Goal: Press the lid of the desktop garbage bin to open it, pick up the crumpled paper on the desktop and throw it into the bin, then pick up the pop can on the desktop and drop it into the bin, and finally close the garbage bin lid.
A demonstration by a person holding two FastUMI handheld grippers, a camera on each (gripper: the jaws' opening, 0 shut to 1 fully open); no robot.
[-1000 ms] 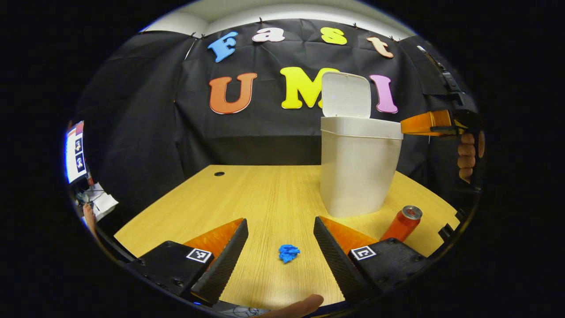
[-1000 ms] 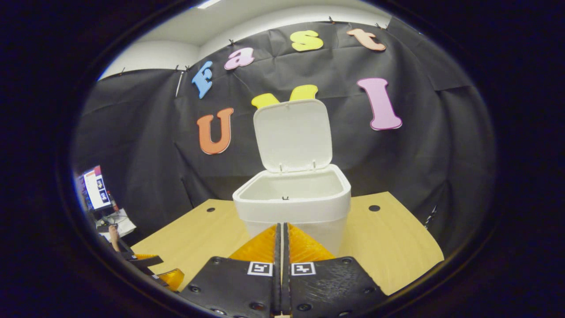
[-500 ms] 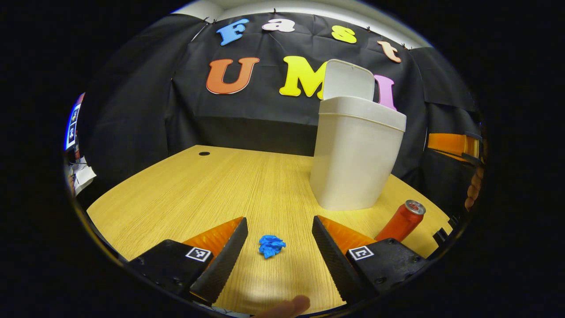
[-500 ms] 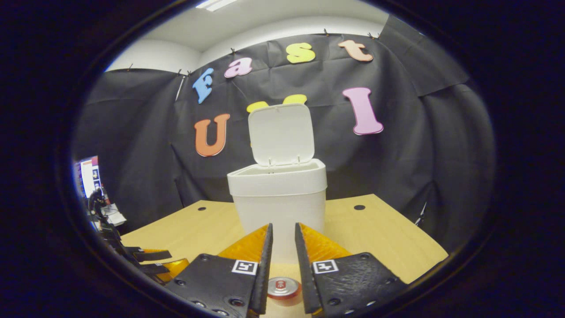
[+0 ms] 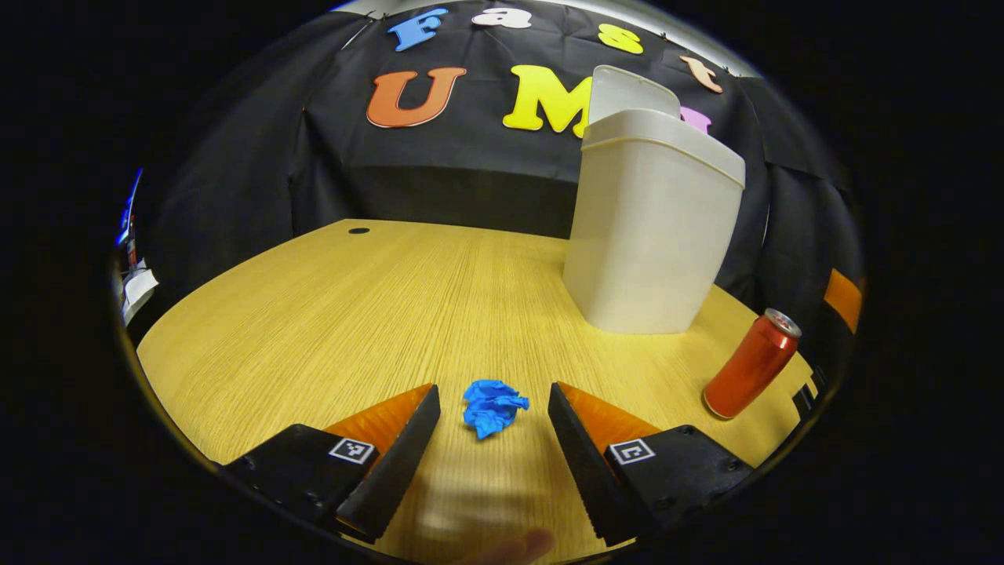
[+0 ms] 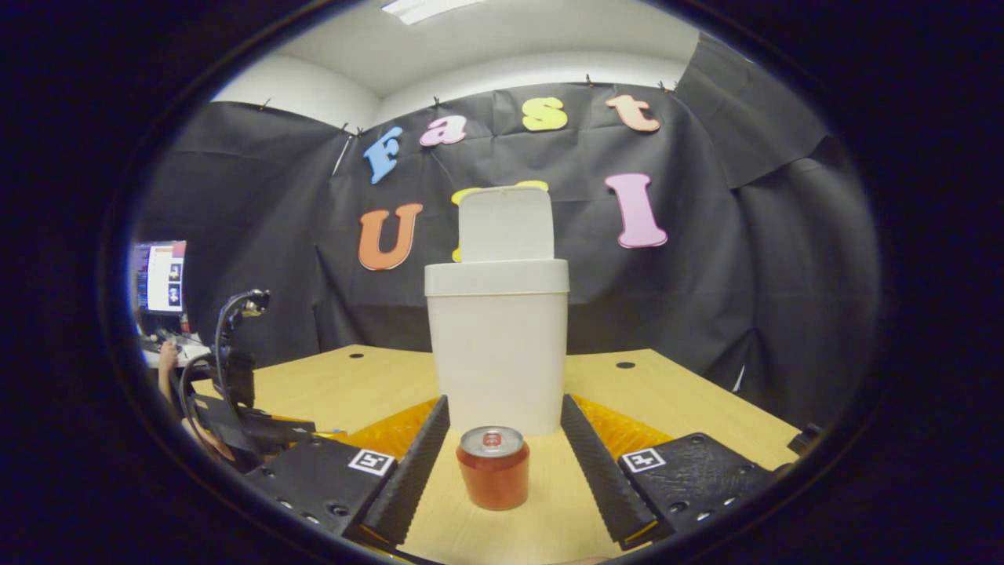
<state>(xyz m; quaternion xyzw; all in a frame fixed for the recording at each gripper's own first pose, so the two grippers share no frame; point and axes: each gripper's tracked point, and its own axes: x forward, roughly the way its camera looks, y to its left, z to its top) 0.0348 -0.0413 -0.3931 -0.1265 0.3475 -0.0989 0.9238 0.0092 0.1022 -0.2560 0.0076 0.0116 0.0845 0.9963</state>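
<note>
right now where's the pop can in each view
Left gripper view: the pop can stands at the far right, beside the bin's base, outside the open left hand-held gripper.
Right gripper view: the pop can stands low centre, between the fingers of the open right hand-held gripper, untouched.
Shared landmark: the white bin behind it, lid up.

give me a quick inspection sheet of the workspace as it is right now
surface: wooden table, two round holes near its far edge
job's things: white bin upright, lid up; blue crumpled paper on the table; red can upright in front of the bin
clutter: nothing seen
grippers: left gripper open, straddling the paper, not touching; right gripper open, either side of the can, not touching
cables: black cable at the table's left side
surroundings: black cloth wall, lit screen at far left
</note>
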